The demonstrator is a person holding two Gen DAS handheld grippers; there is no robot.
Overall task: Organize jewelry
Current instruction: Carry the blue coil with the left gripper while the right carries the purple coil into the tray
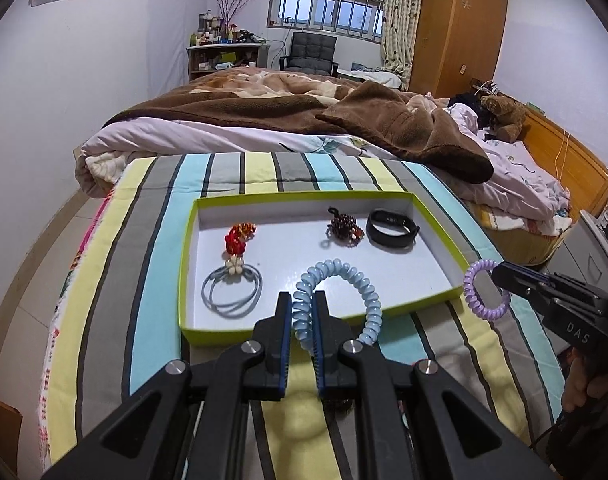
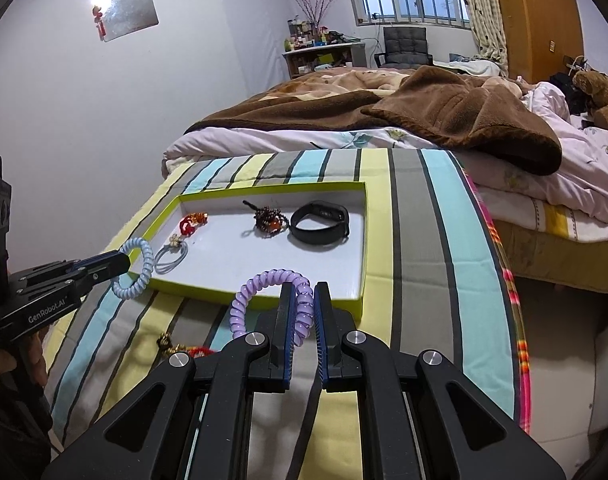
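Fingers of the left gripper [image 1: 302, 312] pinch a blue coil tie [image 1: 344, 280]; the right gripper [image 2: 303, 308] clamps a purple coil tie [image 2: 259, 292].

Glossy plastic coils, one blue [image 1: 336, 280] and one purple [image 2: 263, 300], sit clamped in matt black plastic grippers [image 1: 302, 312] [image 2: 304, 312] with shiny metal bolts. A smooth cardboard box [image 1: 436, 240] rests on striped woven cloth [image 1: 151, 240], a fuzzy brown blanket [image 1: 384, 120] beyond.

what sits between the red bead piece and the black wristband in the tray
A dark brown beaded bracelet lies between the red bead piece and the black wristband, seen in both views.
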